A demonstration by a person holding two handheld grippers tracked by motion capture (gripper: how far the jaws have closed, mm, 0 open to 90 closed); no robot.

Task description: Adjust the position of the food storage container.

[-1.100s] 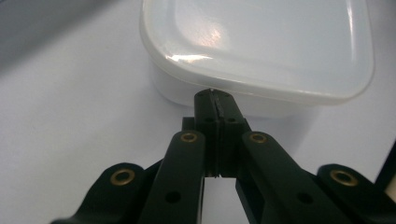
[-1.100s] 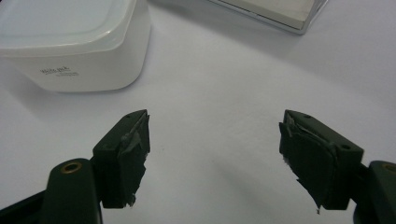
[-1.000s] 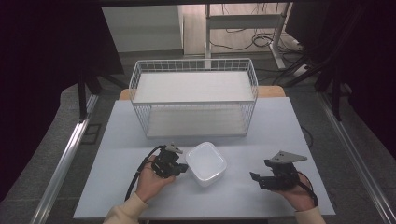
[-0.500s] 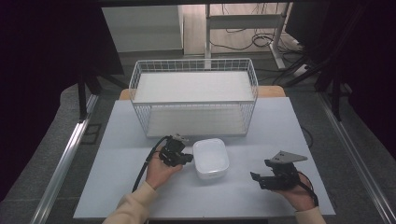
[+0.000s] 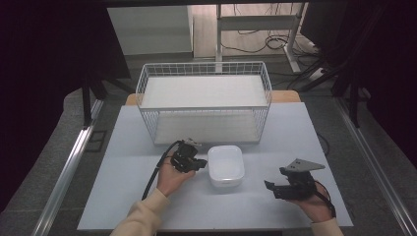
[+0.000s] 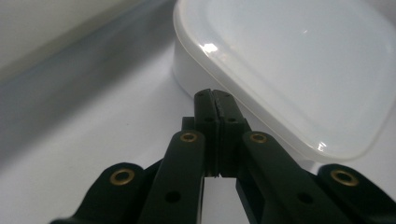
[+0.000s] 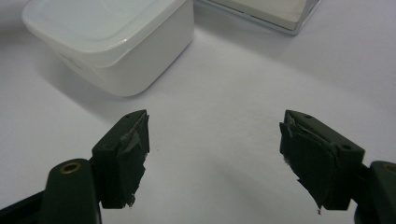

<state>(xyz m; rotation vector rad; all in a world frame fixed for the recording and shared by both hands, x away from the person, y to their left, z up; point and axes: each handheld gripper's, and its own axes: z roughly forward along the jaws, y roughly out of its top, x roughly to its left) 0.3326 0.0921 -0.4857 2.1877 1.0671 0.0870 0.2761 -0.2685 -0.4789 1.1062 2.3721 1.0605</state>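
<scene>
From my right tongs [image 7: 215, 156] I see both black jaws spread wide apart, with nothing but bare white surface [image 7: 233, 116] between them. Their inner pads [image 7: 133, 144] look worn and ragged at the edges. Ahead and to the left sits a white lidded container [image 7: 116, 42] (its lid seated flat), well clear of the jaws. At the top right, the edge of a white board in a metal frame [image 7: 275, 11] crosses the corner.

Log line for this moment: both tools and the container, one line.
left tool: shut, tips at white lidded container | right tool: open, empty, apart from container | wire basket: behind container on table
</scene>
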